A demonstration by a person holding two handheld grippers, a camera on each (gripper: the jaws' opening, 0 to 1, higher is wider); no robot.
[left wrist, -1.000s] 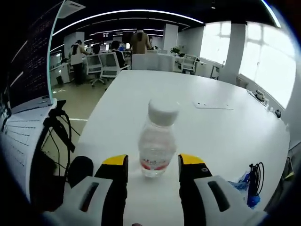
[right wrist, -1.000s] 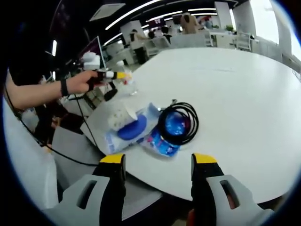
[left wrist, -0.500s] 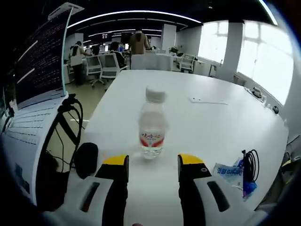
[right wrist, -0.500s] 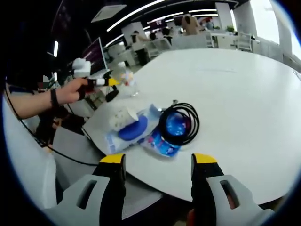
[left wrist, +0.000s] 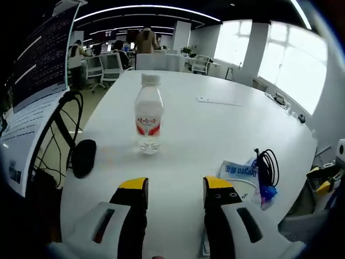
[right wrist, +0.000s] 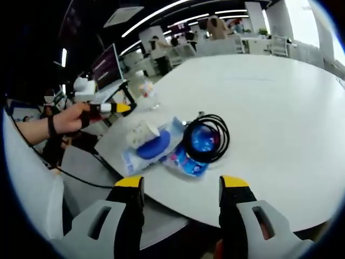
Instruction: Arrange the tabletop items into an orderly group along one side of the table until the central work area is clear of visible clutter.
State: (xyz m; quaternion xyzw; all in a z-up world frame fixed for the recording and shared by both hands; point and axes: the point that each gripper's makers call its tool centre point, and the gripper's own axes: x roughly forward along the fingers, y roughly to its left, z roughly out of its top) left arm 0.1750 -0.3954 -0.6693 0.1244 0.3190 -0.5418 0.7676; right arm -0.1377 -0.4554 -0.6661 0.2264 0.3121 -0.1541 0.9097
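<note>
Looking along your left gripper (left wrist: 173, 184), both yellow-tipped jaws stand spread apart with nothing between them, just bare white table (left wrist: 215, 124) under the gap. Landmark is the water bottle (left wrist: 149, 116): upright, white cap on, red-banded label, standing on the table ahead of the jaws and well apart from them. A black mouse (left wrist: 83, 157) lies near the bottle toward the table edge, with black cables (left wrist: 56, 129) hanging off that edge beside it. A flat white sheet (left wrist: 218, 101) lies farther out from the bottle across the tabletop. A blue wipes pack (left wrist: 240, 172) and a coiled black cable (left wrist: 268, 168) sit on the other side of the jaws from the bottle, near the table's rim. Your right gripper (right wrist: 180, 186) is also wide apart and holding nothing, hovering off the table edge. From there the cable coil (right wrist: 206, 138) rests on a blue packet, touching the wipes pack (right wrist: 148, 144), whose white sheet sticks up. The bottle (right wrist: 144, 89) stands beyond the pack, and your left hand (right wrist: 73, 117) holds its gripper just short of the bottle.
</note>
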